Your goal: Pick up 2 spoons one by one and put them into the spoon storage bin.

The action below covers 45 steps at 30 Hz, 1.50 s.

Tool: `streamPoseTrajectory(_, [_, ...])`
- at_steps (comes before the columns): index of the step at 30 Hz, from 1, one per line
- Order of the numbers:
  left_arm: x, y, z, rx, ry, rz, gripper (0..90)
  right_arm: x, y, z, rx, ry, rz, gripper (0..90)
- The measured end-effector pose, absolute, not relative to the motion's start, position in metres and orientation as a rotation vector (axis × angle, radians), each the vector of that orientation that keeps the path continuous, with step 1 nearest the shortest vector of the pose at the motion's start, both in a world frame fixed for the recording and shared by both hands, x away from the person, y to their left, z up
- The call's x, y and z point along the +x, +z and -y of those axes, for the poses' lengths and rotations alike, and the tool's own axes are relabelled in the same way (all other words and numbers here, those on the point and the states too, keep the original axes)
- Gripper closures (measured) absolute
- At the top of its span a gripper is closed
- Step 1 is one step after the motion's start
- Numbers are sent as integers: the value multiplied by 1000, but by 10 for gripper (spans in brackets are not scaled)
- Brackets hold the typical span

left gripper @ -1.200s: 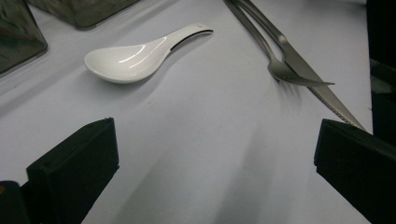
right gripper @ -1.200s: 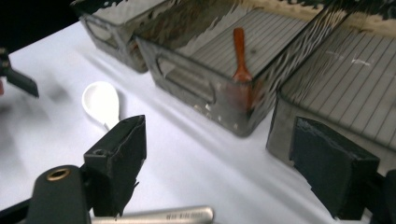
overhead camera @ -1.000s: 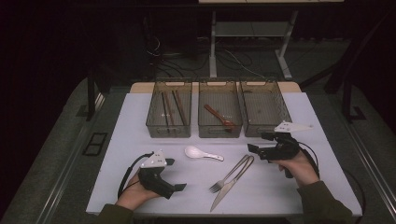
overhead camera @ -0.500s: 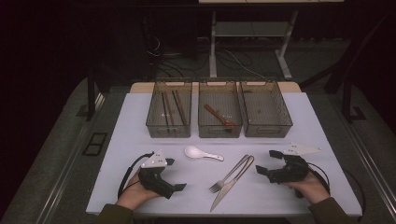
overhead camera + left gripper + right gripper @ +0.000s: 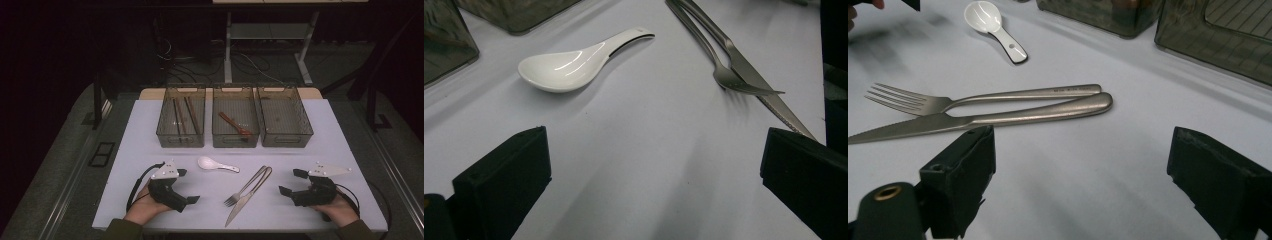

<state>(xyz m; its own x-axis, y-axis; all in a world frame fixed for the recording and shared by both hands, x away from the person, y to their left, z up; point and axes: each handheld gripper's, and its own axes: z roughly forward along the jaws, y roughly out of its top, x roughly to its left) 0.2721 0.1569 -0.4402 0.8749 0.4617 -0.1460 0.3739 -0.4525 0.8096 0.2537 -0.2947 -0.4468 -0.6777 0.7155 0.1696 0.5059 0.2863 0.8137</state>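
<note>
The right gripper [image 5: 294, 182] had dropped toward the white table [image 5: 330, 135], jaws just spread wider, empty, beside the fork [image 5: 246, 187] and knife [image 5: 245, 203]. Left gripper [image 5: 187, 186] gaped empty; dark room beyond.

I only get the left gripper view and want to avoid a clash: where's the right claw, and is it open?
Observer: The right claw sits right of the knife, pointing toward it. It has just been opening and stands open, with nothing between its jaws.
Operator: How many bins are there?
Observer: Three, side by side. The left bin holds dark sticks.
Operator: And the middle one?
Observer: The middle bin holds one reddish utensil.
</note>
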Motion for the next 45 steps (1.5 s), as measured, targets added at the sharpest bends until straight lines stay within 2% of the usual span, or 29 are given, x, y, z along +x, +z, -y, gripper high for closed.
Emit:
streamPoseTrajectory(7, [277,-437,-158,2081,105,-599,21,256,-448,294,1121,1324,-2340,123])
streamPoseTrajectory(13, [283,-429,-155,2071,126,-619,80,255,-447,293,1115,1319,-2338,123])
streamPoseTrajectory(21, [296,-422,-145,2075,117,-619,212,255,-447,293,1108,1300,-2341,123])
streamPoseTrajectory(31, [314,-414,-132,2060,109,-609,438,256,-448,294,1113,1295,-2333,123])
streamPoseTrajectory(35, [322,-414,-124,2066,93,-610,470,256,-448,294,1115,1297,-2333,123])
streamPoseTrajectory(40, [333,-414,-115,2078,103,-611,553,256,-448,294,1117,1297,-2332,123])
streamPoseTrajectory(45, [344,-419,-108,2095,101,-635,555,256,-448,294,1120,1294,-2330,123])
